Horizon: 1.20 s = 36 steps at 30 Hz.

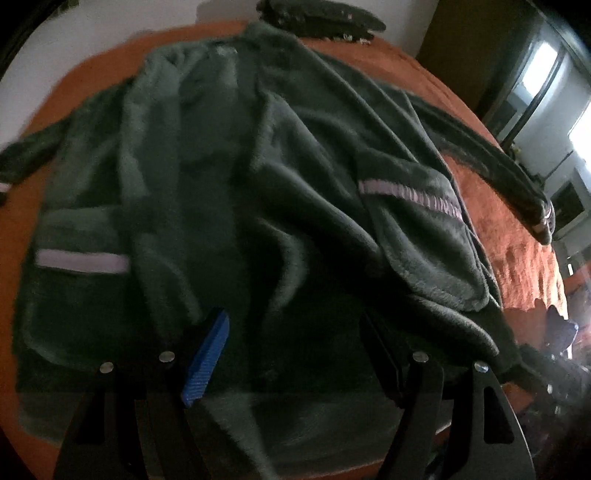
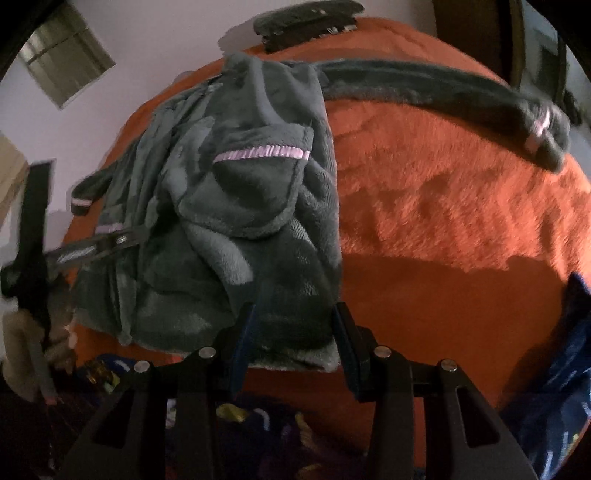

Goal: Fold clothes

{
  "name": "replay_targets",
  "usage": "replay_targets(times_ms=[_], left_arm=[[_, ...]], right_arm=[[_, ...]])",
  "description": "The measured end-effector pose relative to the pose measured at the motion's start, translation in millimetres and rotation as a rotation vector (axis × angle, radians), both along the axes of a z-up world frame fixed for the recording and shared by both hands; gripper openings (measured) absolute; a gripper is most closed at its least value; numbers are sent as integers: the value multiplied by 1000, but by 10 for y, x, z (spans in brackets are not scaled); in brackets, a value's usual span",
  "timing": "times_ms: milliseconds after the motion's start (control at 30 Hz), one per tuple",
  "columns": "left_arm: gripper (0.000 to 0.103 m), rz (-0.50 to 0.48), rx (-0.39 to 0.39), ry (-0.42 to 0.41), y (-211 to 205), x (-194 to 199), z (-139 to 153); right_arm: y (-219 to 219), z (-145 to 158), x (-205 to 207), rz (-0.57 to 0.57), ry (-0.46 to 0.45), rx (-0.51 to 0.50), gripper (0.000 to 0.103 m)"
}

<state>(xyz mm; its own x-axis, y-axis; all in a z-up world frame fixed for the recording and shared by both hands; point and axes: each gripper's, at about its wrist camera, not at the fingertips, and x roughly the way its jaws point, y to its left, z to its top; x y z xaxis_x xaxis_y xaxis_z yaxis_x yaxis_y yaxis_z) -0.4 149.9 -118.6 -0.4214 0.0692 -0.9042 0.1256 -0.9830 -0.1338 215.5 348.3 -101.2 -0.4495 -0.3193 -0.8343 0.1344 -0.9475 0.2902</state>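
left gripper (image 1: pixel 291 343): jaws spread wide, nothing between them; hovering over the near hem of the robe. Also seen at the left edge of the right wrist view (image 2: pixel 92 249), over the robe's left side.
robe (image 1: pixel 207 206): dark green fleece, laid out on the orange blanket (image 1: pixel 517 236); collar far, hem near. Right front panel thrown back over the middle, so the right half is bunched.
left pocket (image 1: pixel 79 295): pale lilac trim band across the top, lies flat on the left front.
right pocket (image 2: pixel 251 192): lilac ruffled trim, sits on top of the folded-over panel, tilted.
right sleeve (image 2: pixel 443 88): stretched out to the far right across the blanket, cuff with lilac band at the end.
right gripper (image 2: pixel 295 332): jaws apart, the near right corner of the robe hem between the fingers; contact or not, can't tell.
far pile (image 2: pixel 306 18): dark folded fabric at the far edge of the blanket, apart from the robe.
blue fabric (image 2: pixel 561 369): near right edge, patterned.
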Motion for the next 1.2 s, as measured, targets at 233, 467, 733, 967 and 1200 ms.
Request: replay_targets(times_ms=[233,467,733,967,1200], left_arm=[[74,98,19,-63,-26,28,-264],[74,150,74,-57,-204,105,-236],[9,104,69,-25,-68,375,-206],[8,48,137,49,-106,1120,162],[10,-48,79,-15,58,1306,27]], right_arm=[[8,-140,23,45,-51,98,40],[36,-191,30,45,-95,137,40],[330,-50,88,-92,-5,45,9],[361,-72,118,-103,-10,38,9],[362,-188,77,-118,-53,38,9]])
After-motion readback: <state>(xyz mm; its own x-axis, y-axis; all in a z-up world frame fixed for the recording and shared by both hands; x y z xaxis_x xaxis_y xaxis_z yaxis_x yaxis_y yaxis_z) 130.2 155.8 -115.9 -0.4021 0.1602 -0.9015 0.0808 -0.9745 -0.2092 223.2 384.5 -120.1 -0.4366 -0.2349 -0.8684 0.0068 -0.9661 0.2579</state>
